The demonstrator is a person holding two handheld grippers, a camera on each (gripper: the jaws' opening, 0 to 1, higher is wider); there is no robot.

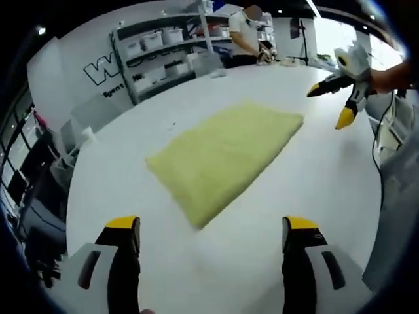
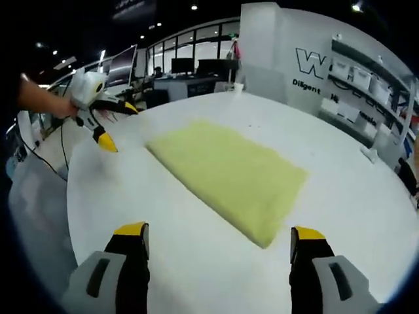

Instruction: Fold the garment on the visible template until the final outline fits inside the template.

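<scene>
Yellow garment (image 1: 226, 158) lies flat on the white table (image 1: 314, 196) as one long rectangle, looks already folded at least once. No template outline can be made out on the table, so whether it fits is not checkable from here.

Left gripper (image 1: 213, 229): jaws spread wide, nothing between them, held above the table. The garment sits just ahead of its tips, nearest corner between the two jaws and a bit forward. Right gripper (image 2: 219, 239): also wide open, empty, held clear of the cloth. The garment's near corner is ahead of it, closer to its right-hand jaw. Each gripper also appears in the other's view, off the far end of the cloth: the right one (image 1: 340, 98) at upper right of the left gripper view, the left one (image 2: 108, 127) at upper left of the right gripper view. They face each other across the garment's length.

Judgement: the step is either one more fold or stop-and-check. If folding, take both corners of one short end, pinch only the cloth edge, lift low, carry it over to the opposite short edge, and line up the corners before letting go. Keep the cloth taut between the jaws so it doesn't bunch. Don't drag the bottom layer.

Background: shelving (image 1: 163, 52) and a person (image 1: 245, 36) beyond the table.
</scene>
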